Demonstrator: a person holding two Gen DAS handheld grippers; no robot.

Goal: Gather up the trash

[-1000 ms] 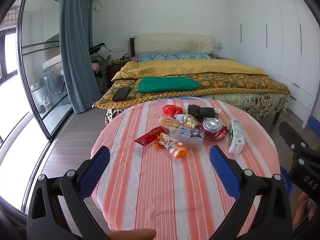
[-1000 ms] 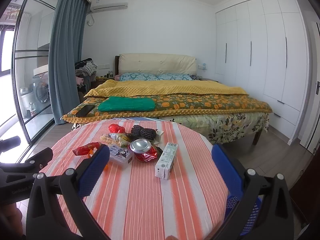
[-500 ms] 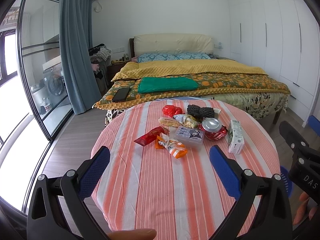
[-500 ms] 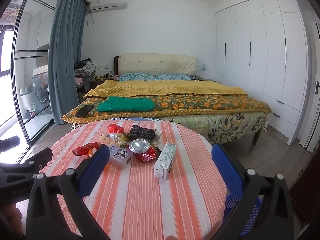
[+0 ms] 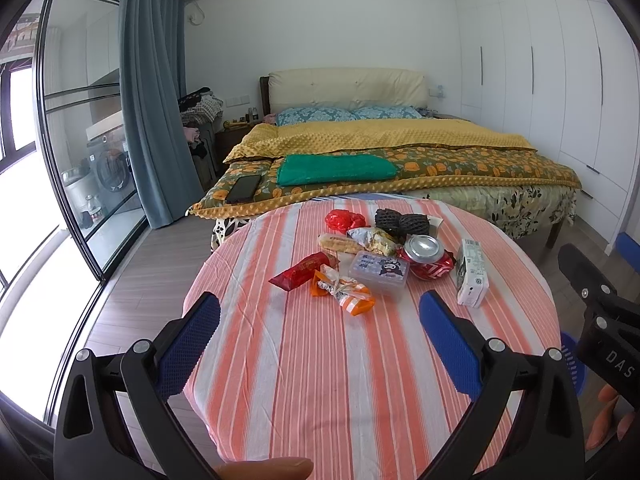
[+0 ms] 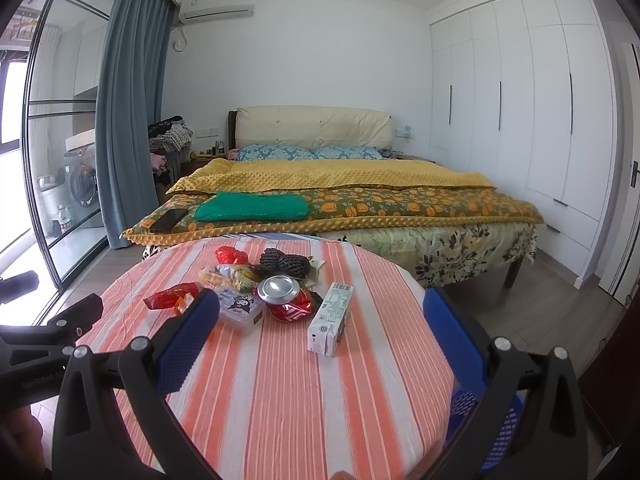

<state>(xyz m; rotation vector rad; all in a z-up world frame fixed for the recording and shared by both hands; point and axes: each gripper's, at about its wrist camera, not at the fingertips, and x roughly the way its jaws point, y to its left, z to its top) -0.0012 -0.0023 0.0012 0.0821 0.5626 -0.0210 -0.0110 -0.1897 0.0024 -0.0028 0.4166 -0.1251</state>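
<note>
Near half of the round table (image 5: 312,380) is bare striped cloth; both grippers have free room there, jaws wide apart w/ nothing between.

Trash cluster sits past table centre, at 12 o'clock from the left gripper (image 5: 320,344). Orange-white wrapper (image 5: 344,290) is the nearest piece, open approach from 6. Red packet (image 5: 300,274) at its 10, touching. Clear plastic box (image 5: 380,272) & crushed can (image 5: 426,258) packed tight behind, no gap.

Milk carton (image 6: 332,318) lies at 12 from the right gripper (image 6: 320,340), free cloth at its 3 & 6; can just beside at 10.

Blue basket (image 6: 500,436) below the table edge at 4.
</note>
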